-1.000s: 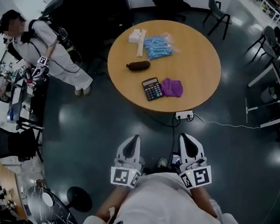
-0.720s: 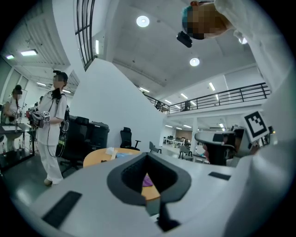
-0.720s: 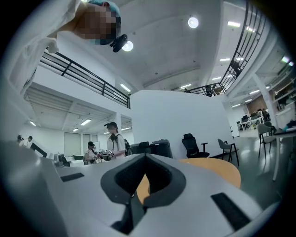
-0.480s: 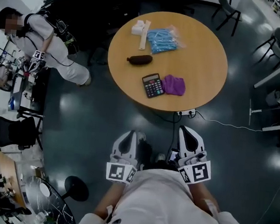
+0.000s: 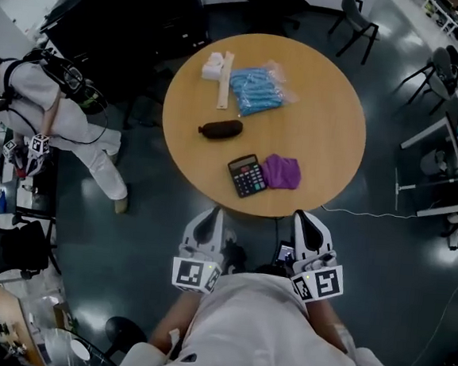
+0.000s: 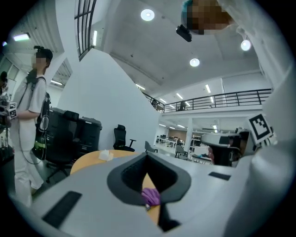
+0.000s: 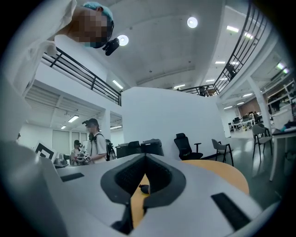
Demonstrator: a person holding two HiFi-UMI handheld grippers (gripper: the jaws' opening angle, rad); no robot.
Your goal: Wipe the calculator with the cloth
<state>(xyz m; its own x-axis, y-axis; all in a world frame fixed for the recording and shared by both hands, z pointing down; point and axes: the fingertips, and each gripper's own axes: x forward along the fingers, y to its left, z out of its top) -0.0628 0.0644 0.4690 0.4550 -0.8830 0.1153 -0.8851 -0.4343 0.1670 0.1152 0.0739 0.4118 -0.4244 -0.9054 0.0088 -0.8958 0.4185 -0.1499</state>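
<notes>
A black calculator (image 5: 247,176) lies near the front edge of the round wooden table (image 5: 330,123), and a crumpled purple cloth (image 5: 281,172) touches its right side. My left gripper (image 5: 213,213) and right gripper (image 5: 306,218) hang side by side just short of the table's near rim, both shut with nothing in them. In the left gripper view the left gripper (image 6: 147,156) points level at the table, and the purple cloth (image 6: 151,196) shows through the hollow under its tips. The right gripper (image 7: 146,157) is aimed over the table top (image 7: 217,169).
Farther back on the table lie a dark brown oblong thing (image 5: 220,129), a blue packet (image 5: 255,90) and a white box (image 5: 220,64). A person (image 5: 52,115) stands at the left by dark cabinets. A white cable (image 5: 370,214) runs over the floor at the right, beside a desk (image 5: 433,168).
The table has come much nearer in the head view; both shut grippers now sit at its front rim. The person at the left has shifted toward the view's left edge.
</notes>
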